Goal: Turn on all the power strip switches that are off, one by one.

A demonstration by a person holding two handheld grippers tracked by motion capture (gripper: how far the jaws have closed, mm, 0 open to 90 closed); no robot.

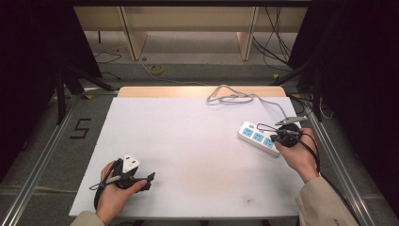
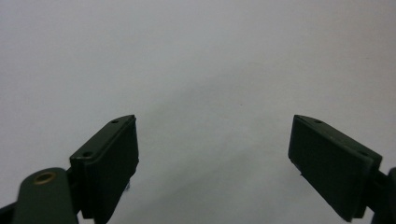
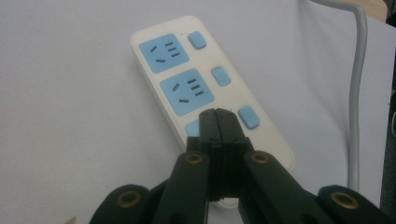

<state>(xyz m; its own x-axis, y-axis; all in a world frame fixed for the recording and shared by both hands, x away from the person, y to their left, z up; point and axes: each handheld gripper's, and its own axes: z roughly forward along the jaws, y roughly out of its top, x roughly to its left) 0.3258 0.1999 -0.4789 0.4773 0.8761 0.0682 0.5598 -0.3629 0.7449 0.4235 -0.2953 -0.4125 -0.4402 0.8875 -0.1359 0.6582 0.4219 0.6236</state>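
Seemingly early on: the power strip (image 1: pixel 258 138) lies at the counter's (image 1: pixel 188 155) three o'clock, right claw (image 3: pixel 218 114) pressed together over its nearest socket, beside a switch. Left claw (image 2: pixel 215 154) waits apart at seven o'clock.

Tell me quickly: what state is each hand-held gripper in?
Left hand-held gripper: open, holding nothing.
Right hand-held gripper: closed, empty, over the power strip.

A lab-like recording bay: black curtains (image 1: pixel 28 70), an aluminium frame rail (image 1: pixel 42 155), loose floor cables (image 1: pixel 275 40), and a floor marking "5" (image 1: pixel 81 128).
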